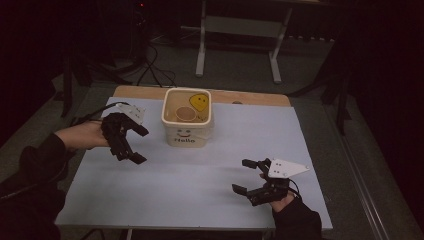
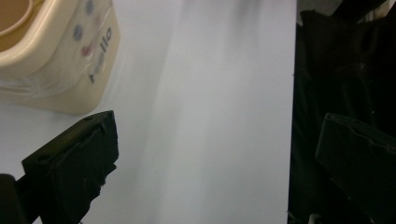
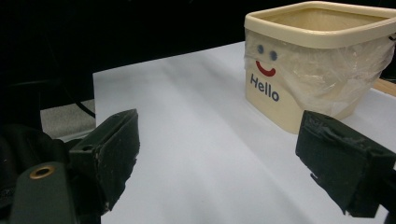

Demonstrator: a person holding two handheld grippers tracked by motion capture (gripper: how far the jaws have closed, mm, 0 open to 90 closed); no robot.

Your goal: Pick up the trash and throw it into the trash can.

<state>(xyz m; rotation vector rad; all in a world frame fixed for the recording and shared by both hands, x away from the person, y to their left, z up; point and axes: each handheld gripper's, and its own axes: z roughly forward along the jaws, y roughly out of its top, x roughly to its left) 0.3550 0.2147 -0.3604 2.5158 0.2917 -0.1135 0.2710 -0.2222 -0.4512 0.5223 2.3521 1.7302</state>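
A cream-coloured square plastic tub printed with a smiling face and the word "Hello" [image 1: 187, 122] is found standing upright towards the far middle of the white-covered table [image 1: 210, 185], with a round tan cup-like item [image 1: 185, 114] and a yellow smiley piece [image 1: 199, 101] seen inside it. The left tongs [image 1: 141, 145] are held wide open and empty, just beside the tub's left wall and slightly nearer the person; in the left gripper view the tub [image 2: 56, 56] is seen close at the upper left. The right tongs [image 1: 246, 176] are likewise spread wide and hold nothing, well apart from the tub at the near right; from them the tub [image 3: 317, 65] lies forward and to the right. The left tongs are judged the nearer, so that any reach to the tub is expected from that side.
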